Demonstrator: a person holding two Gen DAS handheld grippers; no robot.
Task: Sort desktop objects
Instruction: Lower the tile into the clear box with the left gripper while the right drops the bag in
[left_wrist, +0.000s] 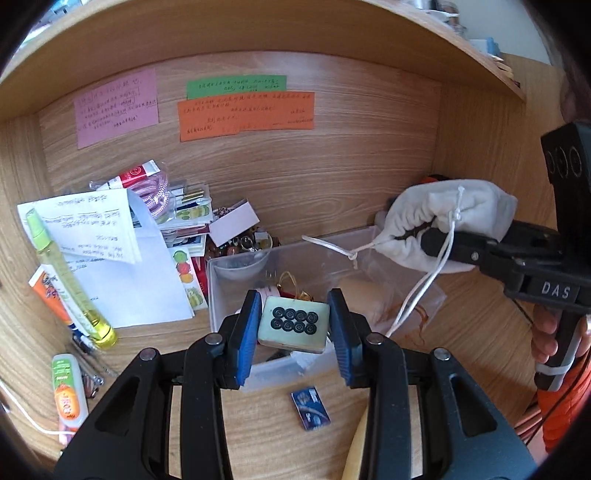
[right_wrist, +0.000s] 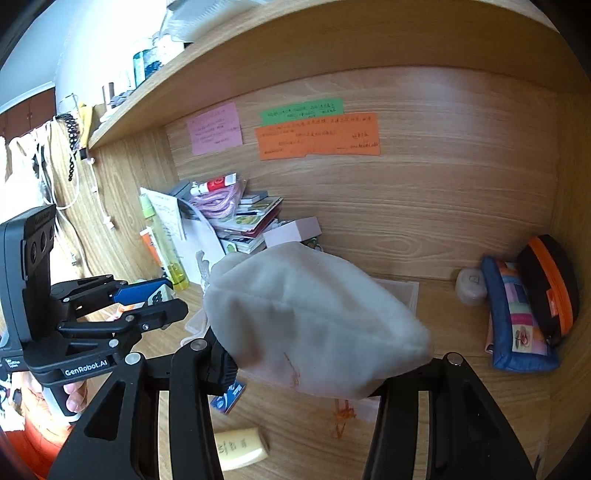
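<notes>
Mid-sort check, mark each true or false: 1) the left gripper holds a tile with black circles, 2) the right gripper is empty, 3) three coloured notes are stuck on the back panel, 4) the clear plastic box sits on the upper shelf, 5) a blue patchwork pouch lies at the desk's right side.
1) True: the left gripper is shut on the pale green mahjong tile with eight black circles.
2) False: the right gripper is clamped on a white drawstring cloth pouch.
3) True: pink note, green note, orange note.
4) False: the clear plastic box sits on the desk, below the tile.
5) True: the blue patchwork pouch leans there beside a black case with an orange zip.
</notes>
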